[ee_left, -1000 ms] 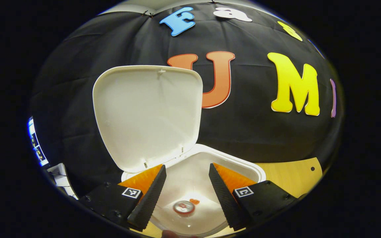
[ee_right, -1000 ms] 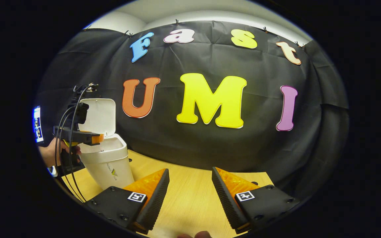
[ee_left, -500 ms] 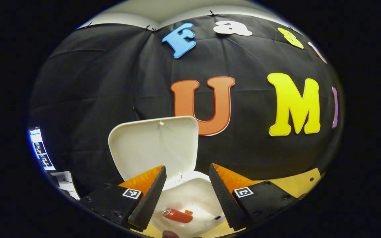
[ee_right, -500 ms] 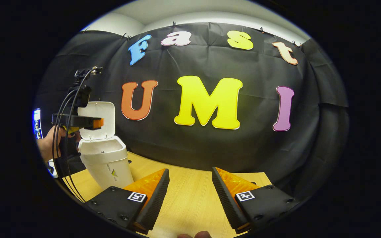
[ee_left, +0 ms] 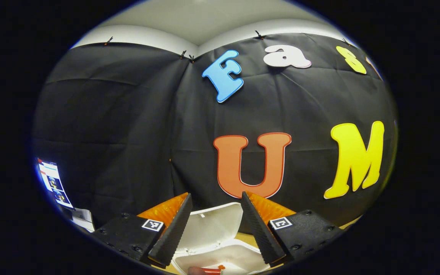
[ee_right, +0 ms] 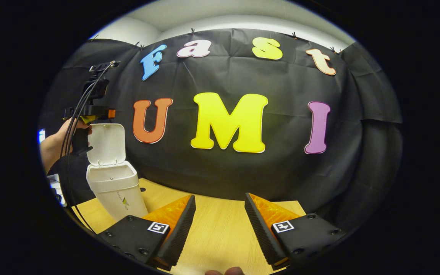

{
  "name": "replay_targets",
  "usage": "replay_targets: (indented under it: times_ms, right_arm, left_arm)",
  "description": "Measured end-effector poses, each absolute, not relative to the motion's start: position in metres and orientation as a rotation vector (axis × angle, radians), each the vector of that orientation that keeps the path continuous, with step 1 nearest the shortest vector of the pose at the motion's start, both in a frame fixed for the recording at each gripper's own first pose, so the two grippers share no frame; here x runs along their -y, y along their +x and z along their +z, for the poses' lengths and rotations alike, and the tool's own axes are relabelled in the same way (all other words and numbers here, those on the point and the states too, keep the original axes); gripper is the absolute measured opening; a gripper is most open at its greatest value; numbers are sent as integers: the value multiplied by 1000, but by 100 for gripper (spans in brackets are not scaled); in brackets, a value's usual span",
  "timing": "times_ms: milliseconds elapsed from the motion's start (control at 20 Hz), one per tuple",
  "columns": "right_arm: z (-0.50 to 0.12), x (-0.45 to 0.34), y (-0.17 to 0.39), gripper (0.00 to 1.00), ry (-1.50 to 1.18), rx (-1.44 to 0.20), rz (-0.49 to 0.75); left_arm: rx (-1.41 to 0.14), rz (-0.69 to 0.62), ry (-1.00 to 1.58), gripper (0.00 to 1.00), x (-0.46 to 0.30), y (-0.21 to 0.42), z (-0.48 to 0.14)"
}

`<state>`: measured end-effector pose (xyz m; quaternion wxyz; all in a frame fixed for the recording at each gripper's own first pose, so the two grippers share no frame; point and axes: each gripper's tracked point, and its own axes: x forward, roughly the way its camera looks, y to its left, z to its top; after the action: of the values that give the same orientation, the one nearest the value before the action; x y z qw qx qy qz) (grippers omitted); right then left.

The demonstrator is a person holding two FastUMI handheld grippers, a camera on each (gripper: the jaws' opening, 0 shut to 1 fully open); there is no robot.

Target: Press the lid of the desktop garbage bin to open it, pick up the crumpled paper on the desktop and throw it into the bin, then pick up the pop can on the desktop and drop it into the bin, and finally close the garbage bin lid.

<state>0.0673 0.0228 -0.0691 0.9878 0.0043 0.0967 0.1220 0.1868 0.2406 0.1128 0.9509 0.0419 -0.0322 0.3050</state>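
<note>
With the lid [ee_right: 107, 144] standing upright off its hinge at the back, the bin [ee_right: 116, 191] sits open at the far left of the desk [ee_right: 220, 225] in the right gripper view. You hold the left gripper [ee_right: 107, 113] in your hand [ee_right: 64, 134] above the lid's top edge, clear of it; its cables hang down past the bin. In the left gripper view your left gripper [ee_left: 214, 223] has its fingers spread wide with nothing between them, and it looks over the bin from above: the raised lid [ee_left: 212, 228] shows between the fingers and the bin's rim [ee_left: 189, 260] lies just below. The can [ee_left: 210, 270] lies inside the bin, a strip of it at the bottom edge. I cannot make out the paper. Your right gripper [ee_right: 220, 223] hovers over bare desk, well apart from the bin, fingers wide and holding nothing.
</note>
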Motion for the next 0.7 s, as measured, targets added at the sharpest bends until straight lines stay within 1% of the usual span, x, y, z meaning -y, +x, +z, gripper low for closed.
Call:
replay_targets:
  times_ms: [200,400,600,700]
  right_arm:
    - [-65,-15,69,83,8,-202,227]
    - [-57,-11,68,82,-3,-189,214]
    - [-60,-9,66,83,-3,-200,205]
    - [-63,-7,64,82,2,-209,196]
  left_arm:
    - [42,679,90,85,-266,193,113]
    - [-32,727,54,85,-290,198,86]
    - [-65,742,31,85,-298,198,75]
    - [-78,735,17,86,-292,196,71]
